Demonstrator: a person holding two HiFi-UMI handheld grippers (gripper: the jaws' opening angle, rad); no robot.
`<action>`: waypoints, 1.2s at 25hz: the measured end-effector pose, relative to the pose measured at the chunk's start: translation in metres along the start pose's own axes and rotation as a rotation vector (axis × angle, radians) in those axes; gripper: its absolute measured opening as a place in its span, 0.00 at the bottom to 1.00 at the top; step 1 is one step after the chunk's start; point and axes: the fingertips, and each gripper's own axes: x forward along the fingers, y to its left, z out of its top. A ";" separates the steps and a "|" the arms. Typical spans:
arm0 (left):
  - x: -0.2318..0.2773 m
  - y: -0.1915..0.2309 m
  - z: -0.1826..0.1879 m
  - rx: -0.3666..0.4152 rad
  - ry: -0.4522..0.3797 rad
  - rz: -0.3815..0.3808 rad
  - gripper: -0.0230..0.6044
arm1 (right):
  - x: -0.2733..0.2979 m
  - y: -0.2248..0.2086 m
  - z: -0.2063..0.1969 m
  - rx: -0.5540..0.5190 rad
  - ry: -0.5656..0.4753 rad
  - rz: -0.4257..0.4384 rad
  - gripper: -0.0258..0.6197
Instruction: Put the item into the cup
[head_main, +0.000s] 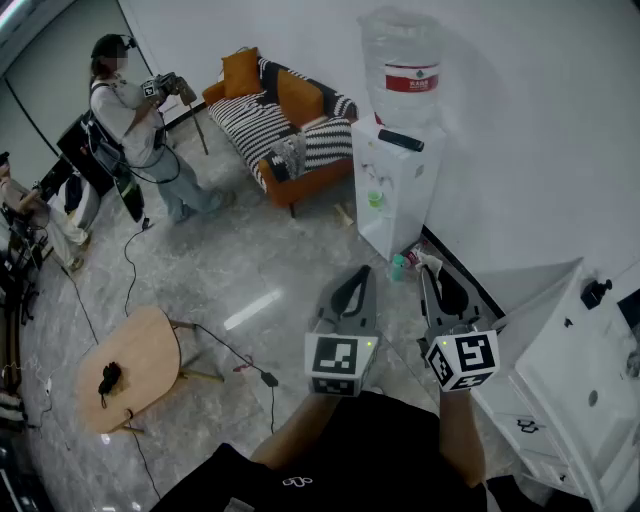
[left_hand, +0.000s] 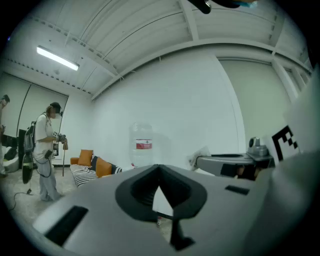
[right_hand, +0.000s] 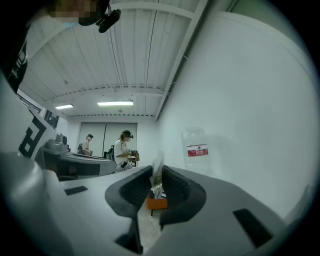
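Note:
My right gripper (head_main: 428, 272) is shut on a thin pale packet (right_hand: 157, 164) that sticks up between its jaws; the packet (head_main: 424, 261) shows white and red at the tips in the head view. My left gripper (head_main: 358, 274) is shut, its jaws meeting at the tips with nothing between them (left_hand: 159, 169). Both are held side by side in the air, pointing toward a white water dispenser (head_main: 392, 190). A small green cup (head_main: 376, 199) sits in the dispenser's recess. A teal cup-like thing (head_main: 398, 267) stands on the floor by its base.
A large water bottle (head_main: 403, 62) tops the dispenser. A white counter (head_main: 575, 360) runs along the right. An orange striped sofa (head_main: 285, 120) stands at the back, a person (head_main: 135, 125) with grippers beside it. A small wooden table (head_main: 130, 365) and cables lie on the floor.

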 end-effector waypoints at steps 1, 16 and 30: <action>0.000 -0.002 0.000 -0.003 0.002 -0.002 0.06 | -0.001 0.000 0.000 -0.002 0.000 0.002 0.14; 0.004 -0.010 -0.006 0.017 0.031 -0.005 0.06 | -0.005 -0.012 -0.005 0.035 -0.002 0.003 0.14; 0.016 0.001 0.007 -0.018 -0.010 0.020 0.06 | 0.012 -0.024 0.005 0.029 -0.041 0.019 0.14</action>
